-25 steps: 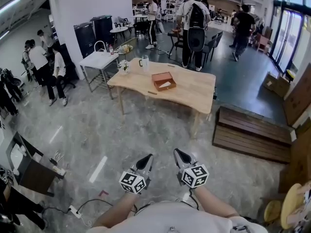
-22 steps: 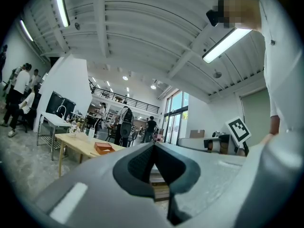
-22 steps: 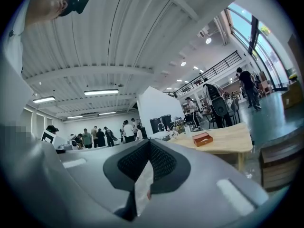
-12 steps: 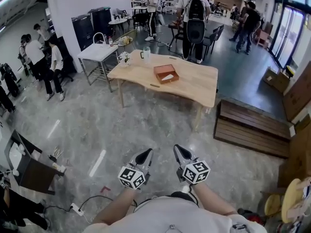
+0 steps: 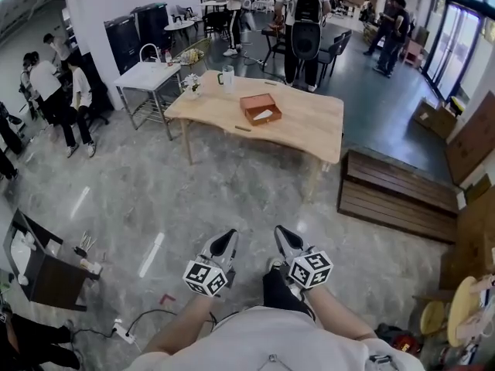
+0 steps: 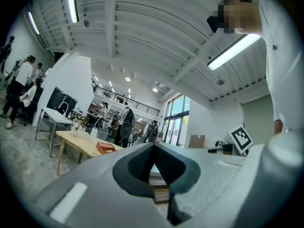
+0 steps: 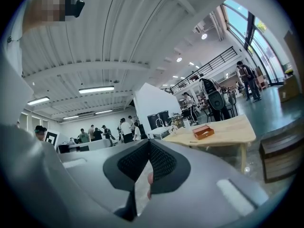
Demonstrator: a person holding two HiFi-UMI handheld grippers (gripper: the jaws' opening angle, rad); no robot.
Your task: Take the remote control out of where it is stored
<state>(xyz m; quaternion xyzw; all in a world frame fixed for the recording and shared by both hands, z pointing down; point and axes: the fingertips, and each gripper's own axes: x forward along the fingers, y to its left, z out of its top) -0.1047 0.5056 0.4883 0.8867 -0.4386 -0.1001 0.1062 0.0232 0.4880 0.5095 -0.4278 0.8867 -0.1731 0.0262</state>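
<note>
Grey polished floor (image 5: 155,199) under my left gripper (image 5: 225,240) and right gripper (image 5: 284,238), both jaws closed on nothing. At twelve o'clock, light wooden table (image 5: 309,134) bears shallow brown box (image 5: 254,102) holding pale slim remote control (image 5: 264,115).

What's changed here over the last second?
The person's dark trouser leg has swung forward into view, as in a step toward the wooden table. The left gripper and right gripper stayed low, fingers shut and empty. The brown box stayed on the table, untouched.
</note>
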